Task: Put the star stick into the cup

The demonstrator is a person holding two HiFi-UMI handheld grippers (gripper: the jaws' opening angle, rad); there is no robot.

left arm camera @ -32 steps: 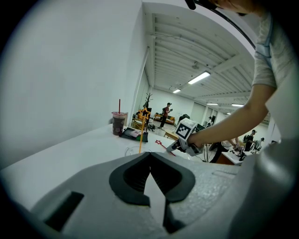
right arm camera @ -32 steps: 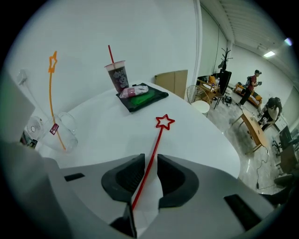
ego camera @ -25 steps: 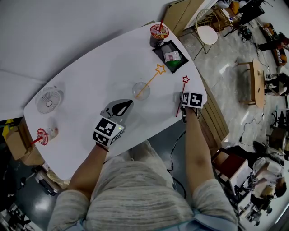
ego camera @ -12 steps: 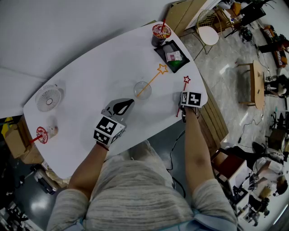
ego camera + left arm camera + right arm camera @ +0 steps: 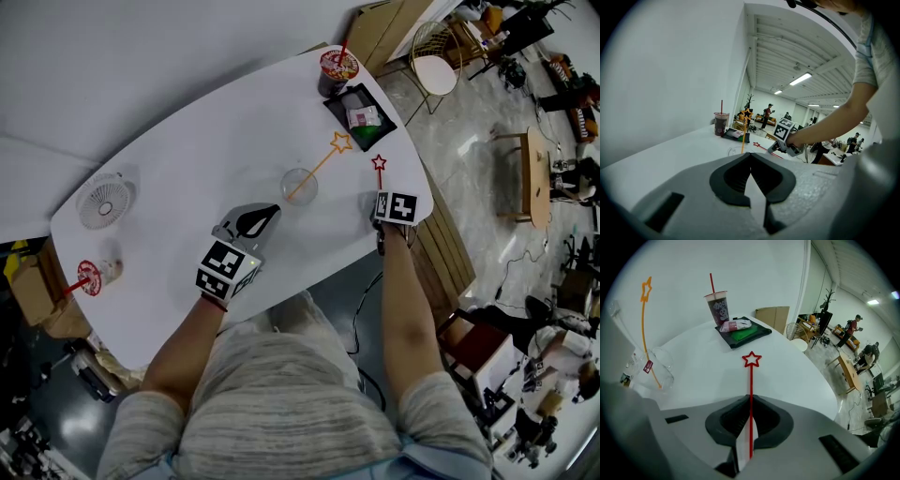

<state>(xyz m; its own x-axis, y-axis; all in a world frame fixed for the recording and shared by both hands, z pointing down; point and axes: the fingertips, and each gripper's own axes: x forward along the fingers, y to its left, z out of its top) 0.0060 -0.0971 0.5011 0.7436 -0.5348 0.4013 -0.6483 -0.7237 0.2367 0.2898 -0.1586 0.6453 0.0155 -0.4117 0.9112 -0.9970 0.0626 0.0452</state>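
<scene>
The right gripper [image 5: 750,401] is found clamped on the red star stick [image 5: 751,380]. The shaft runs up between the closed jaws to a star seen against the white table [image 5: 787,366], and its lower end is hidden inside the jaw housing. In the head view this stick is seen right of centre, with most of its shaft covered by the gripper's marker cube.

The clear cup [image 5: 298,186] is located at the centre of the head view, apart from the red stick. An orange star stick [image 5: 323,157] is leaning in it. In the right gripper view the cup's base is cut off by the gripper body.

The left gripper [image 5: 750,154] is noted with jaws together and nothing between them, positioned lower left of the cup in the head view.

A black tray [image 5: 361,117] is recorded at upper right; its contents are hard to make out.
</scene>
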